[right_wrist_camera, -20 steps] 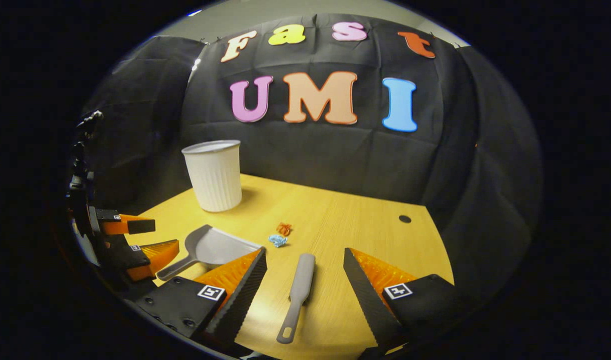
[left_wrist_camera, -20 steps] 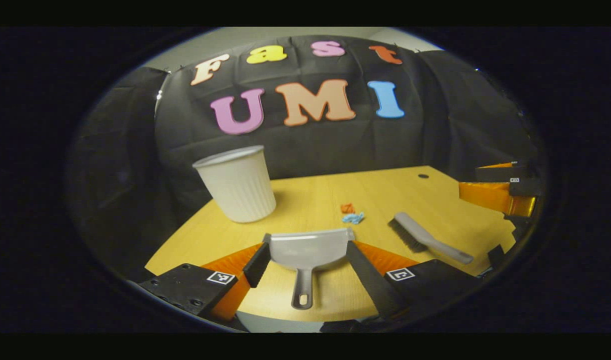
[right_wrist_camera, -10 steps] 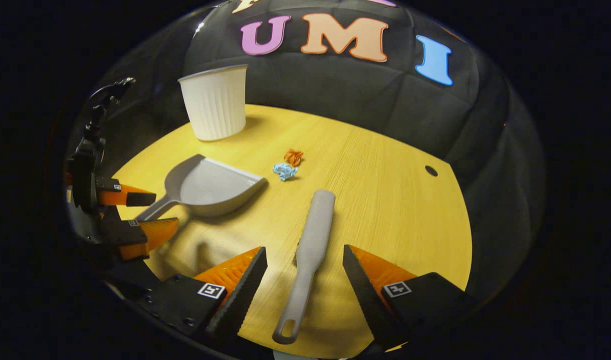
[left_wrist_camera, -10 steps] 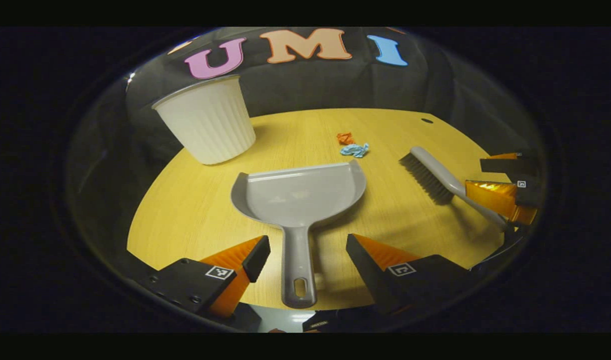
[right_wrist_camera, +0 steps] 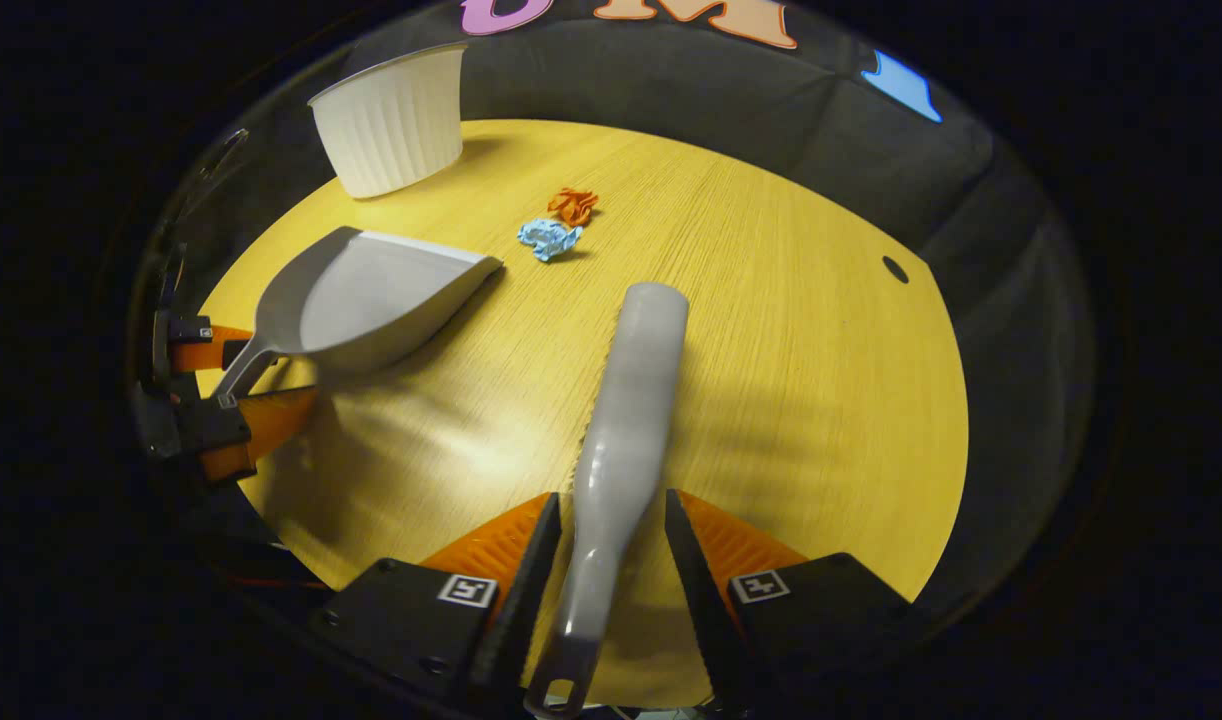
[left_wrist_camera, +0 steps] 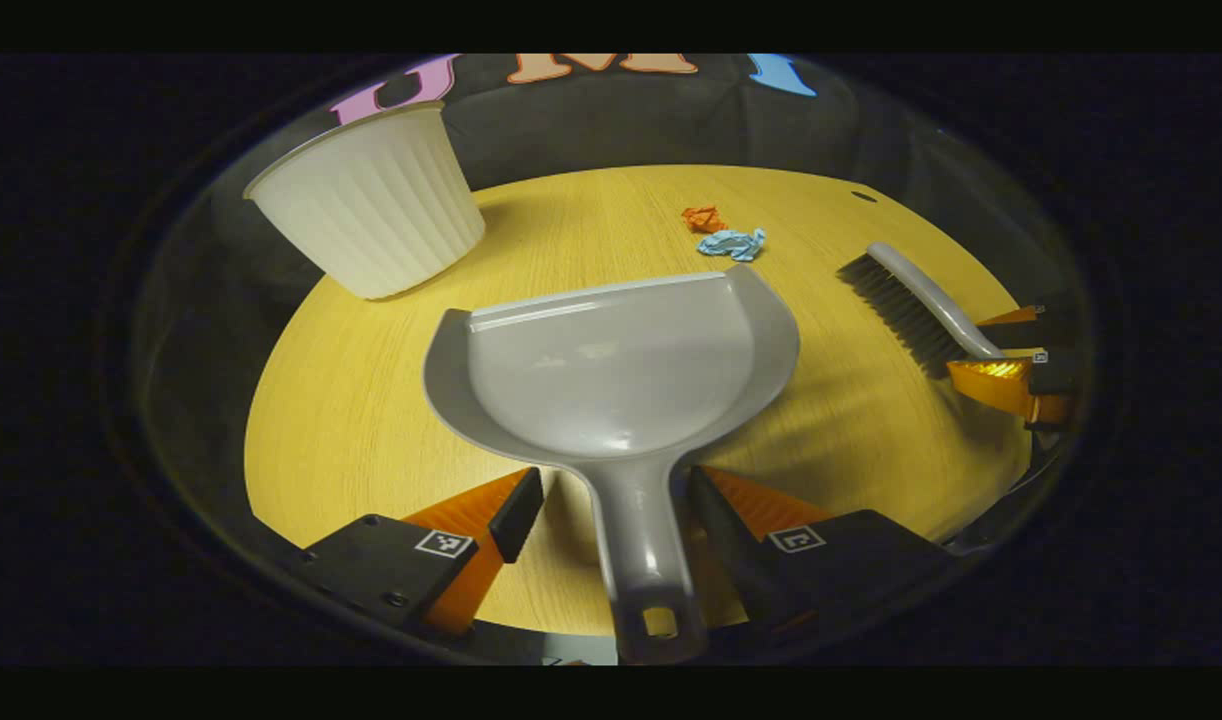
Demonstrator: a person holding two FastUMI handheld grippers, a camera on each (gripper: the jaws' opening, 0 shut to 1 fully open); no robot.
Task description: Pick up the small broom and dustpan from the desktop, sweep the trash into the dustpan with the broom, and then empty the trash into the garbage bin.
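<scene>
The grey dustpan (left_wrist_camera: 611, 370) lies flat on the wooden desktop (left_wrist_camera: 341, 430), handle toward me. My left gripper (left_wrist_camera: 611, 495) is open, its orange fingers on either side of that handle, with a gap on the left side. The grey broom (right_wrist_camera: 631, 400) lies with its handle running back between the fingers of my right gripper (right_wrist_camera: 608, 515), which stand open close beside it. Orange trash (right_wrist_camera: 572, 204) and blue trash (right_wrist_camera: 548, 238) sit just beyond the dustpan's lip (right_wrist_camera: 471, 265). The left gripper view has the broom (left_wrist_camera: 911, 300) at the right, bristles toward the dustpan.
A white ribbed garbage bin (left_wrist_camera: 371, 205) stands upright at the back left of the desktop. A small dark hole (right_wrist_camera: 895, 269) marks the tabletop at the far right. The round table edge curves close in front of both grippers.
Both grippers have dropped and moved forward, so each now straddles its handle. The right gripper's fingers have drawn closer together around the broom handle. Dustpan, broom and trash lie where they were.
</scene>
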